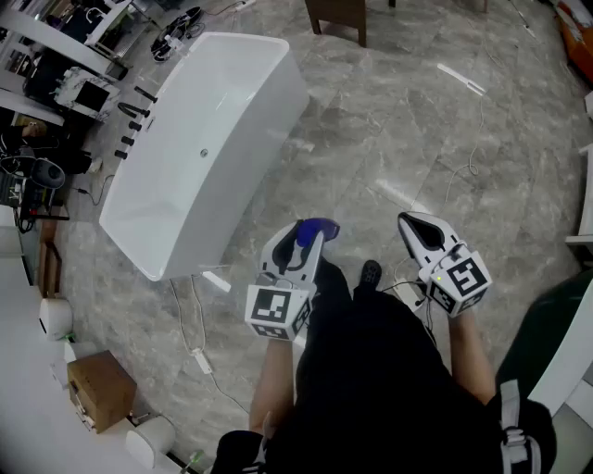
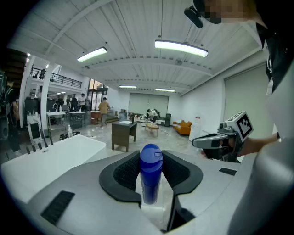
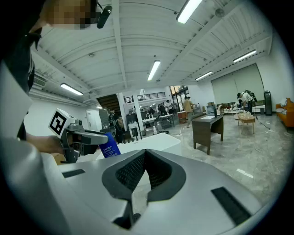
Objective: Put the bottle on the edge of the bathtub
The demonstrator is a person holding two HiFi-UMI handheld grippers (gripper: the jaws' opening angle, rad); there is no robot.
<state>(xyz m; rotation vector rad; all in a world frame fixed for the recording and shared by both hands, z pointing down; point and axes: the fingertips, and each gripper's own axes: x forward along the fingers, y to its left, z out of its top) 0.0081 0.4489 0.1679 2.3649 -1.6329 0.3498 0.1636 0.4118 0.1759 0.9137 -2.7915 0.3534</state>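
Observation:
A blue bottle (image 1: 315, 230) with a flip cap stands upright between the pads of my left gripper (image 1: 306, 243), which is shut on it and held above the marble floor. In the left gripper view the bottle (image 2: 150, 172) fills the gap between the black pads. The white bathtub (image 1: 243, 176) lies ahead and to the left, and its rim (image 2: 50, 156) is bare. My right gripper (image 1: 414, 222) hovers to the right, its jaws closed together with nothing in them. The right gripper view shows the bottle (image 3: 108, 148) in the left gripper (image 3: 80, 137), with the tub (image 3: 158, 141) behind.
A dark wooden table (image 1: 338, 14) stands beyond the tub's far end. Black tap fittings (image 1: 134, 116) line the tub's left side. A cardboard box (image 1: 100, 389) and cables (image 1: 196, 347) lie on the floor at the near left. People stand far across the hall.

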